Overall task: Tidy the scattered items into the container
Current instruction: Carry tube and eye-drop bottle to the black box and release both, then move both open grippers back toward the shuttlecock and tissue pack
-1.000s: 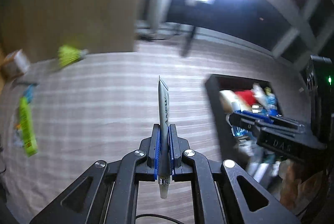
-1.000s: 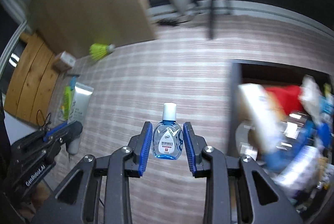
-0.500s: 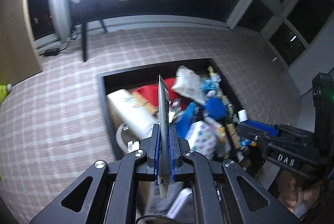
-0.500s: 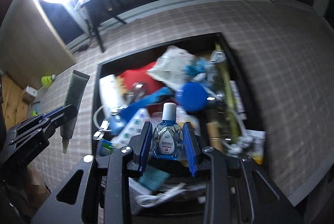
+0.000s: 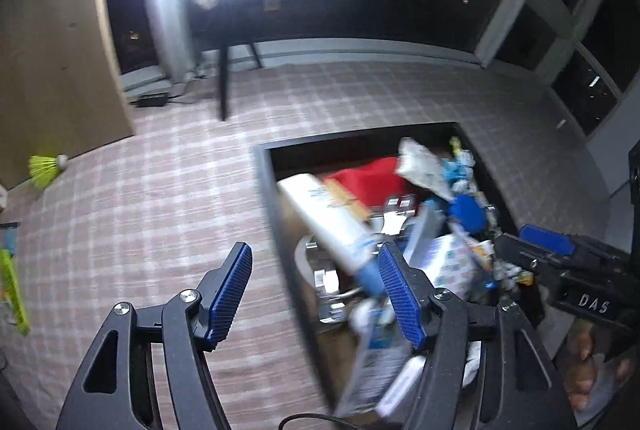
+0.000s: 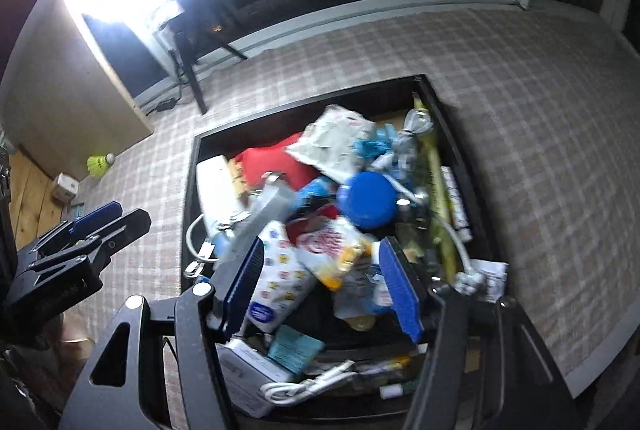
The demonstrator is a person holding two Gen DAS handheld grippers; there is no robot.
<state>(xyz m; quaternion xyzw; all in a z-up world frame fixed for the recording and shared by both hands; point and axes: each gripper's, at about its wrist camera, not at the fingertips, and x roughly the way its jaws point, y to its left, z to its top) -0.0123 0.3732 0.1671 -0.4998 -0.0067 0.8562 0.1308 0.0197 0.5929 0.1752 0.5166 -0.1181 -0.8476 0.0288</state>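
Note:
A black container [image 6: 191, 165] stands on the checked cloth, heaped with items: a red pouch [image 6: 272, 161], a blue lid [image 6: 366, 199], a white packet [image 6: 332, 141]. It also shows in the left wrist view [image 5: 265, 181]. My right gripper [image 6: 320, 290] is open and empty above the heap. A grey tube [image 6: 260, 218] lies tilted on the pile. My left gripper [image 5: 316, 294] is open and empty over the container's left rim. The eye-drop bottle cannot be made out in the heap.
A yellow shuttlecock [image 5: 46, 169] lies on the cloth at far left, also in the right wrist view [image 6: 100, 163]. A green packet [image 5: 14, 290] lies at the left edge. A small white box [image 6: 64, 185] sits near a wooden board. A ring light stand [image 5: 224, 81] stands behind.
Both grippers opened. The tube left my left gripper and the eye-drop bottle left my right gripper; both dropped into the container. The left gripper shifted left over the rim.

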